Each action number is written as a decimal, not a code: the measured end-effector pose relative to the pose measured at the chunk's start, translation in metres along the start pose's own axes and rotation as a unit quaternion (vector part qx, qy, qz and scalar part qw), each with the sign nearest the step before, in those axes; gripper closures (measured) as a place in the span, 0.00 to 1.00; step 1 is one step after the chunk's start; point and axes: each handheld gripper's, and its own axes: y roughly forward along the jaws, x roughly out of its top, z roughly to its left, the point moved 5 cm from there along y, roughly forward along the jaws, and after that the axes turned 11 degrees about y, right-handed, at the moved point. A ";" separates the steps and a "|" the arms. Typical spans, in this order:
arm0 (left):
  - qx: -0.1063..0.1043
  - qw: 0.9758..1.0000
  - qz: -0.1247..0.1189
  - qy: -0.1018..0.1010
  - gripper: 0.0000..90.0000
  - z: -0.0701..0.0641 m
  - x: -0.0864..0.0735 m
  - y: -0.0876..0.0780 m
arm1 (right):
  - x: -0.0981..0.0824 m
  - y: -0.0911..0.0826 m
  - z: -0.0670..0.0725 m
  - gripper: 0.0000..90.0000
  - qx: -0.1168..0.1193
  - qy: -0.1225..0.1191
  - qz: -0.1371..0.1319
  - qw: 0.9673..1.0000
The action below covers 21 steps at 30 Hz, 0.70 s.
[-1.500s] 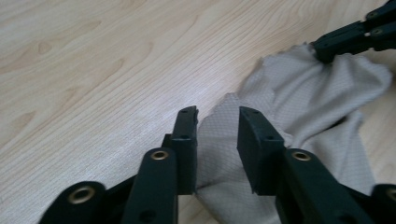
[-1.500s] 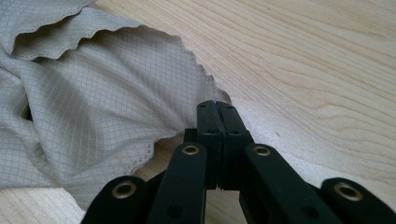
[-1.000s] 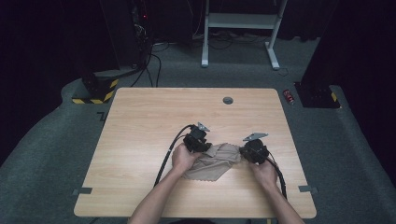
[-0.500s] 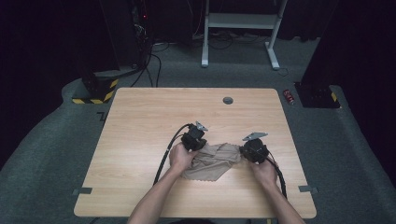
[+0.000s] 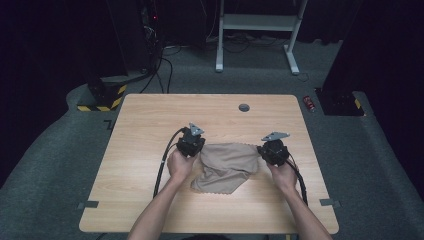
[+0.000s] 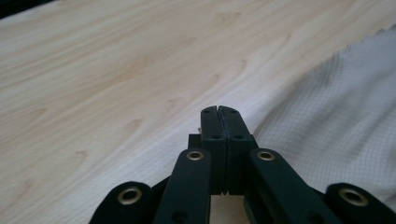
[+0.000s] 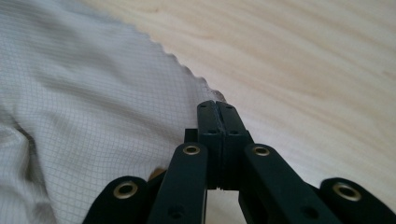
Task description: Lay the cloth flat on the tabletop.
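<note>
I have both grippers clamped on the beige cloth [image 5: 226, 166], which lies a little toward the near edge of the table [image 5: 150, 115], about midway between its left and right edges. The left gripper [image 6: 218, 111] has just closed its jaws on the cloth's left corner, and the right gripper [image 7: 216, 105] is clenched on the scalloped right corner. Holding opposite corners, I judge, lets me pull the far edge taut while the crumpled rest trails toward me, ready for spreading or folding
</note>
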 end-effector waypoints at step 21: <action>0.037 0.999 0.024 -0.013 0.67 0.017 -0.015 0.013 | 0.025 0.037 -0.002 0.75 -0.001 0.036 0.012 0.999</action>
